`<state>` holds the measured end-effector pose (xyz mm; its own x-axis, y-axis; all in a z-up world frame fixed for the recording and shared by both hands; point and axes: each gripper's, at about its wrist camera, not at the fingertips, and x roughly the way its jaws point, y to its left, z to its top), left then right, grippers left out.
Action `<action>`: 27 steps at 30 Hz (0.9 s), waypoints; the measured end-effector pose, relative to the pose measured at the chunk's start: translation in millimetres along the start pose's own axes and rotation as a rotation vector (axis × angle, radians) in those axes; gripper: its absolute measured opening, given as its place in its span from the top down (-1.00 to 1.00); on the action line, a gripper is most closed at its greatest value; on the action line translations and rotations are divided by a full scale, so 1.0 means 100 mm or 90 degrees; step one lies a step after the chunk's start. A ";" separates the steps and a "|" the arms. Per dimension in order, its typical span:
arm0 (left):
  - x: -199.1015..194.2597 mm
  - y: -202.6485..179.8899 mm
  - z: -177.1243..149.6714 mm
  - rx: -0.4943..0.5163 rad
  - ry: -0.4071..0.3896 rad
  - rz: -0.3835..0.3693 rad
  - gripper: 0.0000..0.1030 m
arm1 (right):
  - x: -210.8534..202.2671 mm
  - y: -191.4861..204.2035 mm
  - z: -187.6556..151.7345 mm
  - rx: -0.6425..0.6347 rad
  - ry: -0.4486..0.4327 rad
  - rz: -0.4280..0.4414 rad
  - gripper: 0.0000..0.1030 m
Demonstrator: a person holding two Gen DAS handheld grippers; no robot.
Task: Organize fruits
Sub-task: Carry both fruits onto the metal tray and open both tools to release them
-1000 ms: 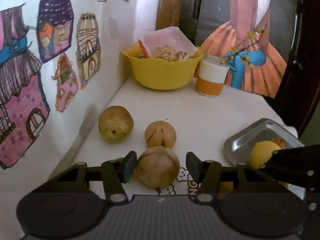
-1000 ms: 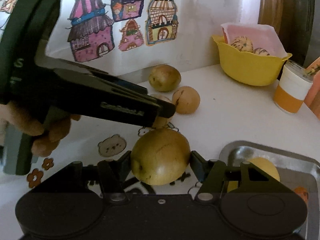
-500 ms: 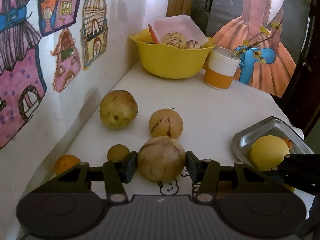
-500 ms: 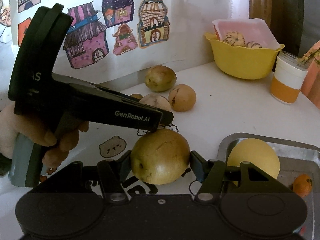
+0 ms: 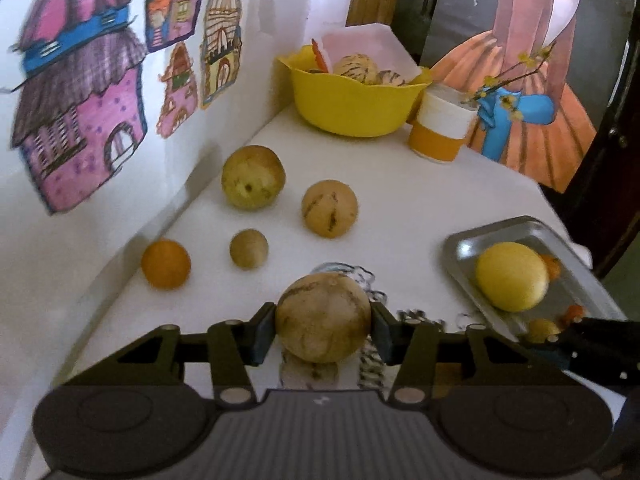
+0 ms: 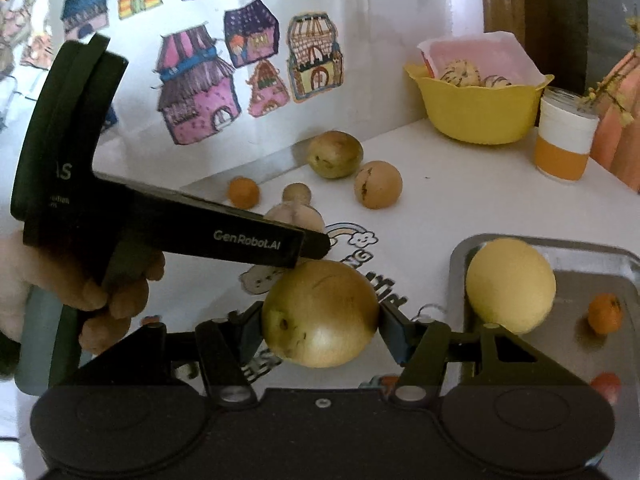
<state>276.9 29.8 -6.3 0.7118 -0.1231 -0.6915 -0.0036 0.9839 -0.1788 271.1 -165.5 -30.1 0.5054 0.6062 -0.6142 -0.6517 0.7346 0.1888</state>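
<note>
With each hand-held gripper clamped on 1 fruit, the left (image 5: 323,330) holding a striped melon (image 5: 322,317) and the right (image 6: 322,326) a green-brown fruit (image 6: 320,312) beside the tray (image 6: 608,276), both seemingly clear of the counter (image 5: 400,200), steady lowering looked wisest.

Shiny metal tray (image 6: 624,276); glossy plastic bowl (image 6: 476,116).

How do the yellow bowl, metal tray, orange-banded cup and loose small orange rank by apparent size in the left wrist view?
1. yellow bowl and metal tray: alike, unranked
2. orange-banded cup
3. small orange
</note>
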 end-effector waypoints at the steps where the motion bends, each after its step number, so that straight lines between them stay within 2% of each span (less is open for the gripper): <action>1: -0.05 -0.01 -0.02 -0.001 -0.003 -0.006 -0.04 | -0.06 0.01 -0.02 0.002 -0.004 0.001 -0.20; 13: -0.43 -0.46 -0.19 0.027 -0.021 -0.048 -0.04 | -0.83 -0.05 -0.39 0.074 -0.063 -0.050 -0.17; 22: -0.47 -0.96 -0.30 0.051 -0.018 -0.092 -0.04 | -1.19 -0.40 -0.82 0.190 -0.097 -0.094 -0.16; 27: -0.42 -1.24 -0.34 0.067 -0.010 -0.123 -0.04 | -1.33 -0.61 -0.95 0.216 -0.118 -0.152 -0.16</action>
<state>223.7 -91.5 20.9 0.7035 -0.3089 -0.6400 0.2064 0.9506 -0.2319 189.8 -320.5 -32.9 0.7319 0.4293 -0.5291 -0.2985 0.9001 0.3175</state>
